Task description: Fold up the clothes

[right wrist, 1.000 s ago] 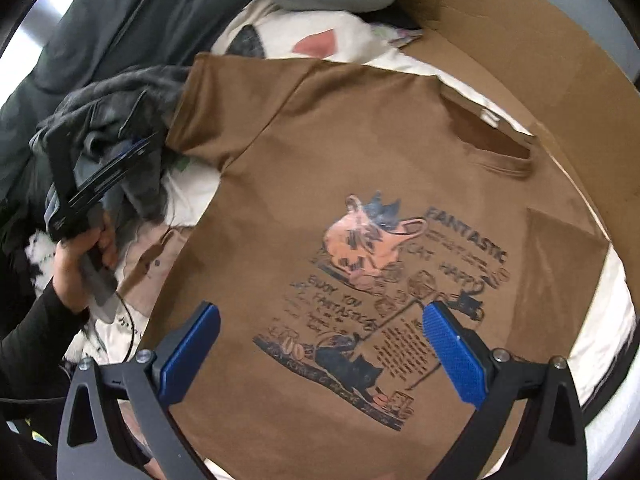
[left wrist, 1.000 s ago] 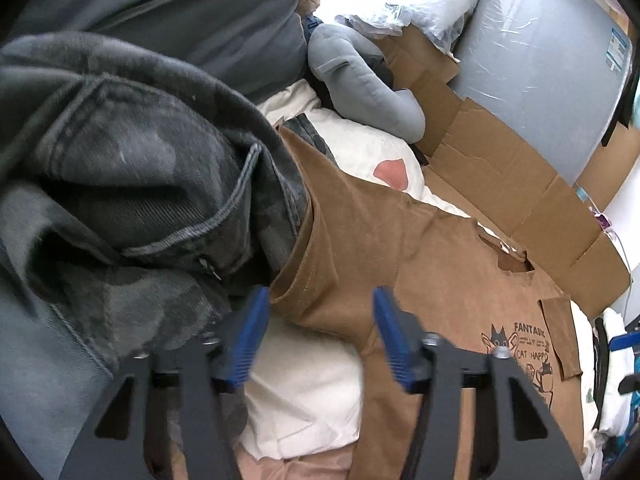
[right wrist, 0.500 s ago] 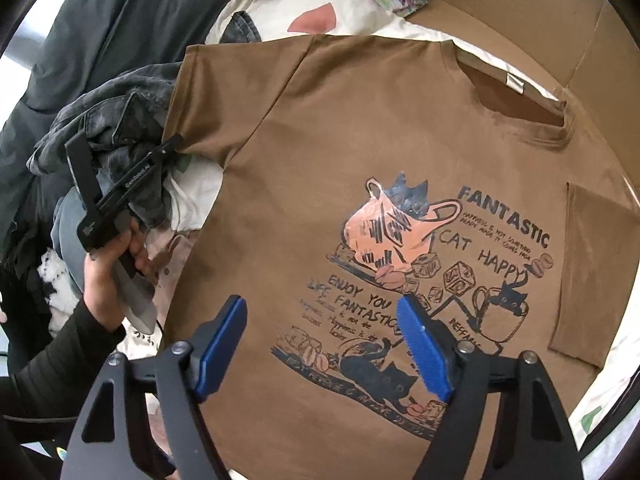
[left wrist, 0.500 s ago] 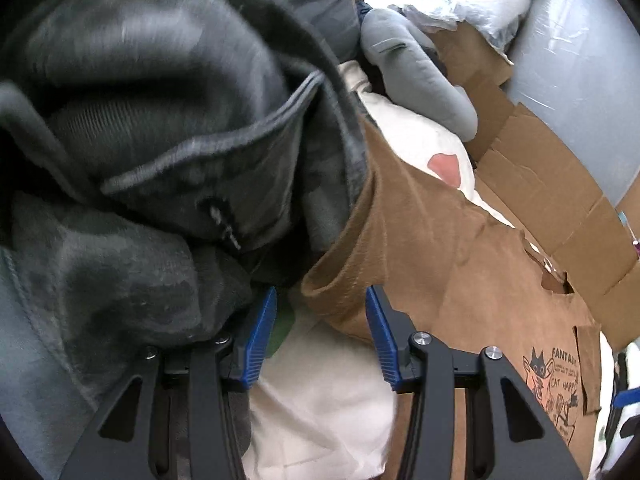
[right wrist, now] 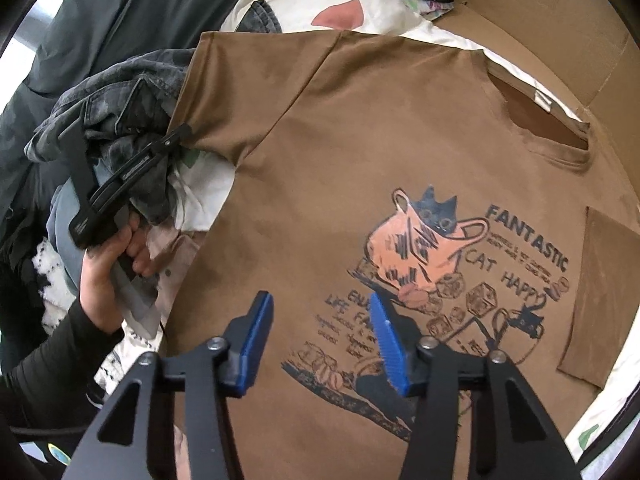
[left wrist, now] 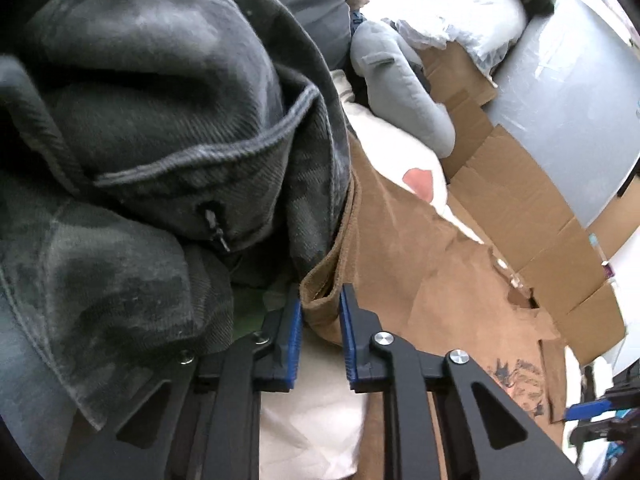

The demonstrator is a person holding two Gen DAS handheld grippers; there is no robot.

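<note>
A brown T-shirt (right wrist: pixel 400 140) with a cat print lies flat, front up; the sleeve on its right (right wrist: pixel 600 300) is folded inward. The other sleeve (right wrist: pixel 224 92) lies spread toward a pile of dark clothes. My left gripper (left wrist: pixel 320 300) is closing, and its blue pads press on the bunched hem of that sleeve (left wrist: pixel 324 280). The right wrist view shows the same gripper (right wrist: pixel 182 134) at the sleeve's corner, held by a person's hand (right wrist: pixel 108 260). My right gripper (right wrist: pixel 320 300) hovers over the shirt's lower left part, jaws closing, with nothing between them.
A heap of dark grey camouflage clothing (left wrist: pixel 160 120) presses against the sleeve from the left. Flattened cardboard (right wrist: pixel 540 20) lies beyond the collar. A grey plush (left wrist: pixel 400 92) and a white pillow with a pink heart (right wrist: pixel 340 12) lie at the far side.
My left gripper moved in on the sleeve hem and its jaws narrowed onto it. The right gripper sank toward the shirt and its jaws drew much closer together.
</note>
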